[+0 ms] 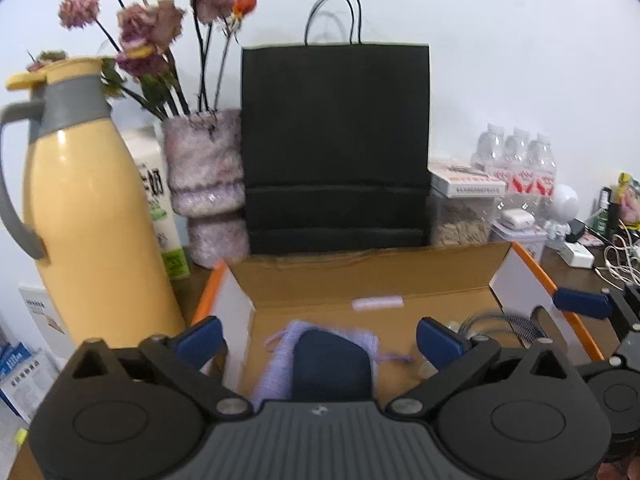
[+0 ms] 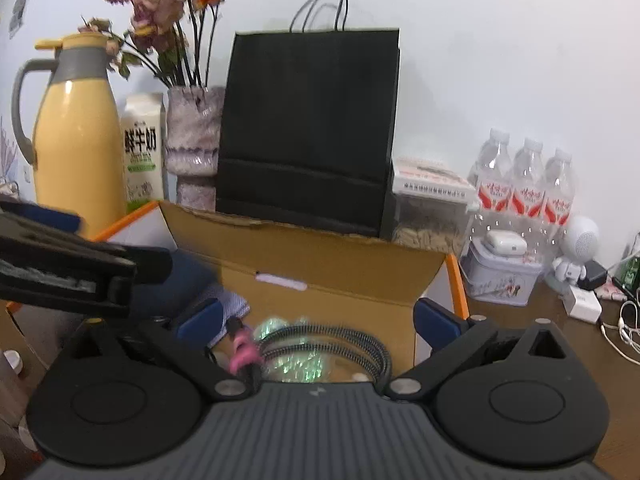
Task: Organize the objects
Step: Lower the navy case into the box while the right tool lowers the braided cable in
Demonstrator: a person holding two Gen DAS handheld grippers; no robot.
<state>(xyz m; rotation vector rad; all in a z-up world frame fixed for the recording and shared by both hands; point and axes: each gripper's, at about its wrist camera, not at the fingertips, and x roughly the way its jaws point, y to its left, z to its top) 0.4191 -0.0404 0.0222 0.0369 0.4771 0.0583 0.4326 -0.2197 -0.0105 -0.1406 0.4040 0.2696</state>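
An open cardboard box [image 1: 360,276] with orange-edged white flaps lies in front of both grippers. Inside it a lavender knitted pouch [image 1: 280,356] lies under a dark blue object [image 1: 332,364]. My left gripper [image 1: 320,342] is open above them, and its blue pads [image 1: 200,340] stand clear of the dark blue object on either side. A coiled braided cable [image 2: 340,340] with a pink end [image 2: 242,350] rests on shiny iridescent wrapping [image 2: 296,360] in the box's right part. Over it my right gripper [image 2: 318,324] hangs open, holding nothing. In that view the left gripper [image 2: 68,272] shows at the left.
Behind the box stand a black paper bag [image 1: 336,140], a yellow thermos jug [image 1: 92,208], a milk carton [image 2: 142,148] and a vase of dried flowers [image 1: 204,168]. To the right are water bottles [image 2: 528,184], a tin [image 2: 500,276], a white figurine [image 2: 576,252] and cables [image 2: 624,328].
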